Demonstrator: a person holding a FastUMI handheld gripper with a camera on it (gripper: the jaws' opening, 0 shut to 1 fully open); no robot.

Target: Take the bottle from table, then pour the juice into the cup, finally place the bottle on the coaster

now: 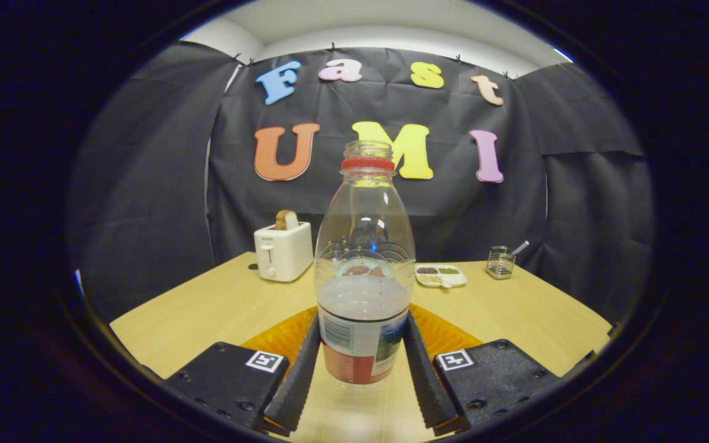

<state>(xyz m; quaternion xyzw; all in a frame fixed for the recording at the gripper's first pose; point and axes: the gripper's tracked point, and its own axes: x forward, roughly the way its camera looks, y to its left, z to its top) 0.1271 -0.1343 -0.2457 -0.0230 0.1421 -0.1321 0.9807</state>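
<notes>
A clear plastic bottle (364,258) stands upright between my fingers, uncapped, with a red ring at its neck and a label round its lower part. Pale liquid fills it to about halfway. My gripper (362,320) is shut on the bottle, with both fingers (296,381) pressing its labelled sides. An orange coaster (453,337) lies on the table just beyond the fingers, showing on both sides of the bottle. I cannot tell whether the bottle's base rests on the table or hangs just above it.
On the wooden table (207,307), a white toaster (283,250) with a slice of bread stands at the back left. A small white divided dish (440,275) and a wire holder (500,263) with a utensil sit at the back right. Black cloth walls the booth.
</notes>
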